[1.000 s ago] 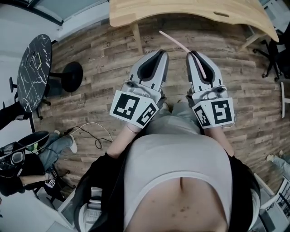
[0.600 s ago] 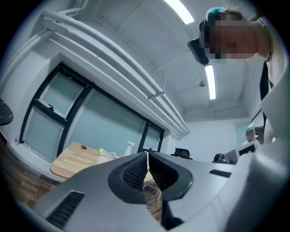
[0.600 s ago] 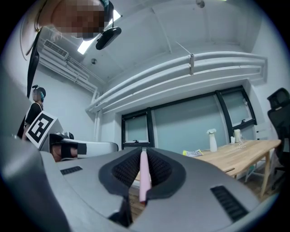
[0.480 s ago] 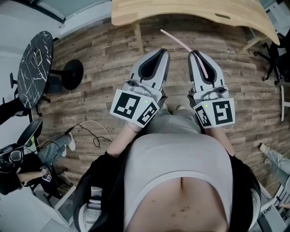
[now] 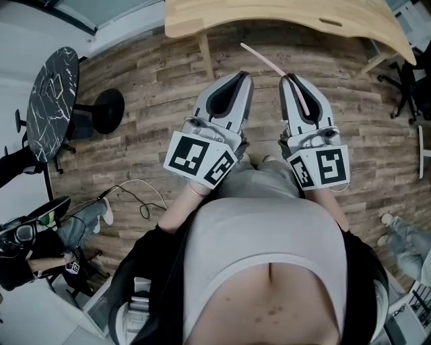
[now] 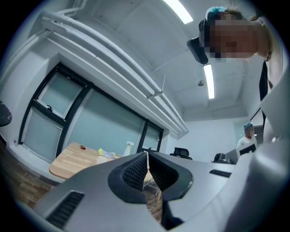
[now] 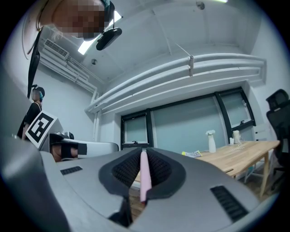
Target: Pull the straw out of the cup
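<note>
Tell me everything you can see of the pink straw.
The straw is a thin, pale pink tube, plastic by its look, and straight. The right tool is shut on it, dark ribbed pads pressing both sides. Its rear end lies between the jaws; the rest sticks out past the tips, above the wood floor. Nothing else touches it.

Left gripper [image 6: 147, 156]: 6 o'clock, jaws pressed together, tips touching
Wooden table [image 6: 72, 161]: 8 o'clock, beyond the jaws
Window [image 6: 97, 129]: 9 o'clock
Ceiling light [image 6: 179, 10]: 1 o'clock
</note>
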{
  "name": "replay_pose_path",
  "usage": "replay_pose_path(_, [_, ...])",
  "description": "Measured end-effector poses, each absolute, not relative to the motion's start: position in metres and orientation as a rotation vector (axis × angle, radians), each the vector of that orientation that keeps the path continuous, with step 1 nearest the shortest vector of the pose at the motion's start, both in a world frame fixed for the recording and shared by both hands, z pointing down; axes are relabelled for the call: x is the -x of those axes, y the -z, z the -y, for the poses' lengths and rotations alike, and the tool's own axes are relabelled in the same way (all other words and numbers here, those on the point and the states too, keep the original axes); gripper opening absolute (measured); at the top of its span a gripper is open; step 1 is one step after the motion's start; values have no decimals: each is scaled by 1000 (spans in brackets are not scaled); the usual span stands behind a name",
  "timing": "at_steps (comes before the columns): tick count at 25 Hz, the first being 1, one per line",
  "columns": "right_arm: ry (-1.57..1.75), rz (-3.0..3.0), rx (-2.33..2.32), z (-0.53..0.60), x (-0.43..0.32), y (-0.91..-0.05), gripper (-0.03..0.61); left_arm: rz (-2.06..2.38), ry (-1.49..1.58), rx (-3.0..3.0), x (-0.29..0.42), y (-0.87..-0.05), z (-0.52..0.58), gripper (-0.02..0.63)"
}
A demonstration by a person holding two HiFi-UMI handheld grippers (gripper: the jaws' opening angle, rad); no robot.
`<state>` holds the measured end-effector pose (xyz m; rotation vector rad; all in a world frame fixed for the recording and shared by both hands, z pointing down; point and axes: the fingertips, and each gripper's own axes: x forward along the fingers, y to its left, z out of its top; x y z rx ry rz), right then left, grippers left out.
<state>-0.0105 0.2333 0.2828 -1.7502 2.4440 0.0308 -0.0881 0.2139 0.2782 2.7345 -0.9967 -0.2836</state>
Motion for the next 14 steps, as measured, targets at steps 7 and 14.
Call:
replay_pose_path(7, [-30, -2454, 1749, -234, 10, -283, 51, 992, 282, -2733, 86, -279, -213, 14])
replay_pose_path(14, [-38, -2439, 1763, -240, 9, -284, 51, 994, 287, -2735, 88, -279, -218, 14])
